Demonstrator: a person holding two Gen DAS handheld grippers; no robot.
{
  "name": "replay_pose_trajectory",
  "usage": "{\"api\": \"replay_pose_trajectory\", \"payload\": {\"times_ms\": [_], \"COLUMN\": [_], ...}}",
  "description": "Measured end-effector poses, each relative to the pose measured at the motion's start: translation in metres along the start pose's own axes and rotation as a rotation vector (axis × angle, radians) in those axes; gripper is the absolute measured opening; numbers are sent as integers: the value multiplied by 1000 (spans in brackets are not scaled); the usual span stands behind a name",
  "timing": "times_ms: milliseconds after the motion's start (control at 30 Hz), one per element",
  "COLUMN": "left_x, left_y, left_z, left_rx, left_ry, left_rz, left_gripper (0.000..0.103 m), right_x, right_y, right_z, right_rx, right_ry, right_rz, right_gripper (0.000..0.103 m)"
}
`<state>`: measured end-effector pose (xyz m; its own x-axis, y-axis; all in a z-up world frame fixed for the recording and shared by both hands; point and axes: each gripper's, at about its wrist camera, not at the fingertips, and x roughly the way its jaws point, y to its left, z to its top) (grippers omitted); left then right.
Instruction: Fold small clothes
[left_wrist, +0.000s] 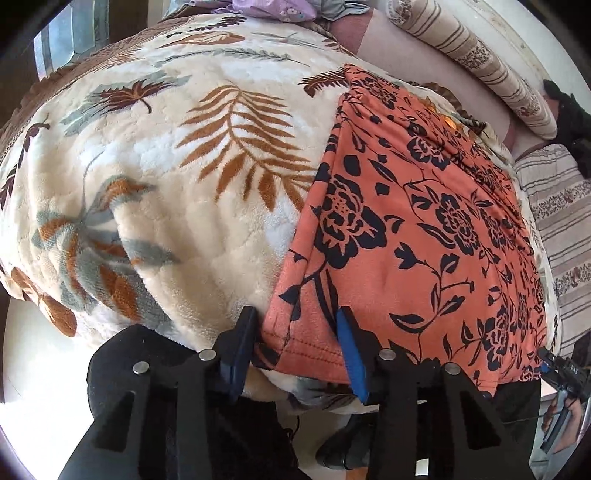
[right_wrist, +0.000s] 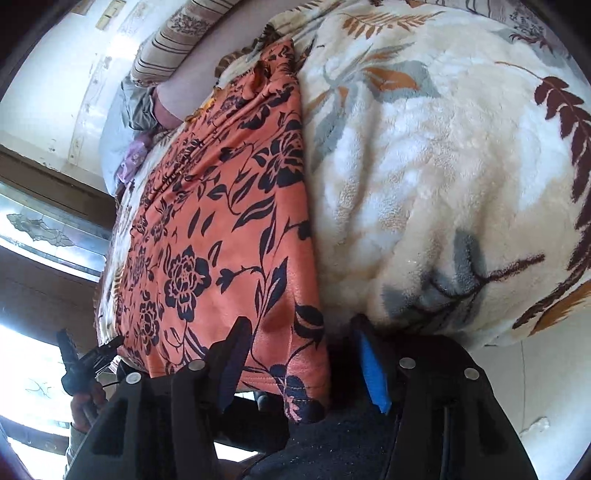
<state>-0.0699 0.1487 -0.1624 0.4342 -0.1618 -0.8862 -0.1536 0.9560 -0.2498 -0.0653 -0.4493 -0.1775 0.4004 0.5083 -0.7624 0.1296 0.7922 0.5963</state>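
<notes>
An orange garment with a black flower print lies flat on a cream fleece blanket with leaf prints. My left gripper points down at the garment's near left hem corner. Its fingers stand apart with that corner lying flat between them, one finger at the cloth's side edge and the blue pad on top of the cloth. In the right wrist view, my right gripper straddles the near right corner of the garment. One finger rests over the cloth and the blue pad stands clear of its edge. Both are open.
The blanket covers a bed. A striped bolster and a striped cushion lie past the garment, with lilac cloth at the far end. A window is on one side. Pale floor shows below the bed's edge.
</notes>
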Motion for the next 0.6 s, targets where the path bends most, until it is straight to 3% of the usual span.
{"api": "replay_pose_trajectory", "payload": {"times_ms": [33, 100, 133, 200, 233, 267, 300, 333, 367, 433, 467, 600], "left_x": [-3, -7, -7, -2, 3, 7, 8, 5, 3, -8, -15, -32], "left_y": [-2, -6, -9, -12, -13, -14, -14, -14, -14, -17, -19, -29], "left_z": [-1, 0, 0, 0, 0, 0, 0, 0, 1, 2, 2, 7], "left_rx": [8, 28, 39, 62, 71, 76, 82, 84, 84, 95, 102, 121], "left_ry": [-12, -27, -34, -31, -14, 0, -4, -2, 2, -22, -41, -111], "left_rz": [6, -4, -11, -5, 3, 26, 53, 32, 15, 0, -12, -59], "left_gripper": [46, 51, 56, 56, 51, 32, 28, 13, 10, 8, 8, 9], "right_x": [0, -6, -8, -15, -14, -9, -1, 4, 2, 2, 1, -13], "right_y": [0, 4, 10, 21, 21, 19, 13, 10, 11, 14, 14, 20], "right_z": [1, 2, 1, -1, -2, -2, -2, -2, -3, -2, -2, 4], "right_rx": [17, 13, 1, -29, -32, -21, 5, 24, 16, 9, 17, 23], "right_ry": [7, -4, -10, -26, -27, -11, 27, 34, 21, 33, 34, -2], "right_rz": [-6, -9, 3, 23, 17, 10, 8, 20, 17, 25, 26, 28], "right_gripper": [58, 37, 37, 37, 38, 52, 65, 64, 63, 39, 17, 16]}}
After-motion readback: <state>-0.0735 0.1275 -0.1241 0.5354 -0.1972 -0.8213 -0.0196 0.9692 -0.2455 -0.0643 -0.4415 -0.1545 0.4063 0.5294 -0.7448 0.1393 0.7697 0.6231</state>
